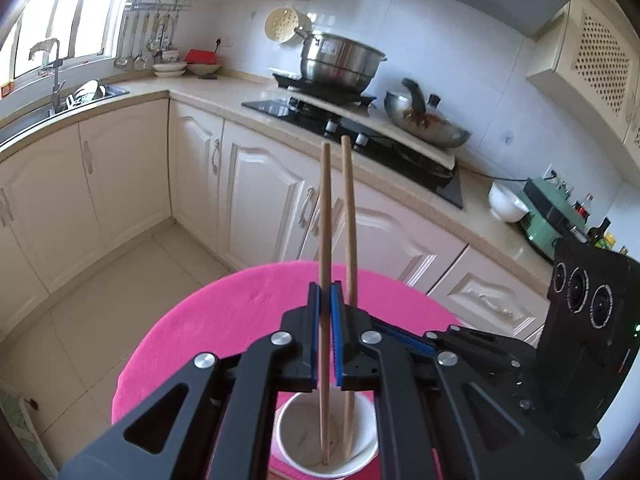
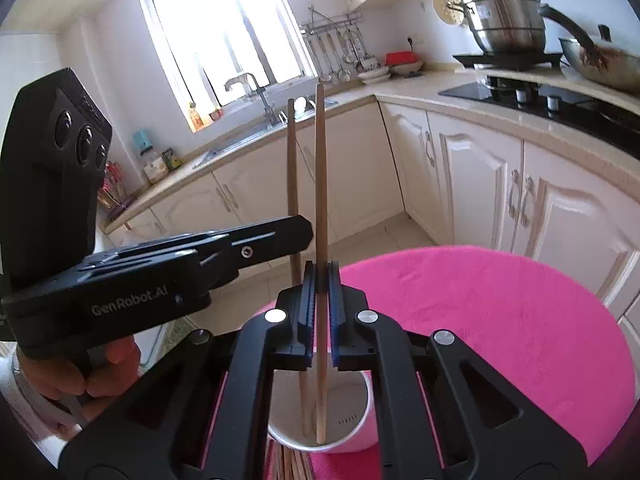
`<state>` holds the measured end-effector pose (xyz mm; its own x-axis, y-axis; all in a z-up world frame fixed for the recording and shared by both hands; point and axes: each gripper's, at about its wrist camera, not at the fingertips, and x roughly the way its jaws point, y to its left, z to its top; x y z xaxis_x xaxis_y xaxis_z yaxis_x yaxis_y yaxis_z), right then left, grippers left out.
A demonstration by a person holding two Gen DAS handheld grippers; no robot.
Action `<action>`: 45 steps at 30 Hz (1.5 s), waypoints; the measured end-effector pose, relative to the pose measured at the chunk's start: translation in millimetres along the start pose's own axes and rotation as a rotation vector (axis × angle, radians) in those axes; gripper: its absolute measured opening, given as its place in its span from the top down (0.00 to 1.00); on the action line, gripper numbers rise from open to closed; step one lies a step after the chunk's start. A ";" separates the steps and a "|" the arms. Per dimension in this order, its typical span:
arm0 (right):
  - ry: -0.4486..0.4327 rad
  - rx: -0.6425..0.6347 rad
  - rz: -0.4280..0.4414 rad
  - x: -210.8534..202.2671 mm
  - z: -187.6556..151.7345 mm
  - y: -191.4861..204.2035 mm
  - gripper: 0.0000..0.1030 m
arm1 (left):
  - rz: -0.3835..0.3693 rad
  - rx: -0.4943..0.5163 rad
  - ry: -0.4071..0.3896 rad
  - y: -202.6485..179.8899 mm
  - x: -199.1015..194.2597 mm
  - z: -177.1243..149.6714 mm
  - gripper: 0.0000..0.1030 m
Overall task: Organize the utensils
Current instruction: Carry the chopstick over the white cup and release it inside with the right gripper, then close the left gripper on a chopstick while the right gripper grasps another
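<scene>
- The left gripper (image 1: 325, 300) is clamping one wooden chopstick (image 1: 325, 240) between closed blue-padded jaws, the stick standing nearly upright with its lower end down inside the white paper cup (image 1: 298, 446).
- The right gripper (image 2: 320, 280) is pinching the second chopstick (image 2: 320, 184) the same way, jaws shut tight on the shaft, its tip also resting low in the cup.
- Both sticks are standing side by side in the cup (close together, whether touching cannot be told), which is sitting on a pink cloth-covered round surface (image 2: 500, 320).
- The step in hand appears to be dropping the pair into the cup; doing it well likely means easing each stick down until its tip bottoms out, then parting the jaws only slightly so neither stick is flicked sideways.
- The light cup could tip if a stick is dragged against its rim, so lifting straight up after release looks wise.
- The two grippers are crowding each other above the cup, the left one's body reaching across the right wrist view just beside the sticks; releasing one at a time would lessen any knock.
- More chopsticks (image 2: 290, 466) seem to be lying beside the cup's base, partly hidden.
- Farther off, a steel pot (image 1: 340, 60) and wok (image 1: 428, 120) are sitting on the stove, well clear of the work.
</scene>
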<state>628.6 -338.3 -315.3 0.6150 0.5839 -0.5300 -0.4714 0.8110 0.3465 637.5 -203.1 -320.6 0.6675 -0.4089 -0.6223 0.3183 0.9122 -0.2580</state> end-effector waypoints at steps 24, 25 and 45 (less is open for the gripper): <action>0.099 0.095 -0.199 -41.5 -65.2 19.2 0.91 | 0.199 0.072 0.076 -7.7 -40.3 -61.7 0.76; 0.102 0.101 -0.206 -42.7 -65.3 20.2 0.83 | 0.195 0.065 0.076 -7.3 -43.4 -62.4 0.76; 0.191 0.111 -0.307 -83.8 -89.4 27.4 0.46 | 0.281 -0.147 0.306 52.2 -75.3 -127.4 0.65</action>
<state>507.6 -368.2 -330.6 0.5829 0.3038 -0.7536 -0.2058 0.9524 0.2248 518.1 -121.4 -381.3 0.4772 -0.1383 -0.8678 0.0395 0.9899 -0.1361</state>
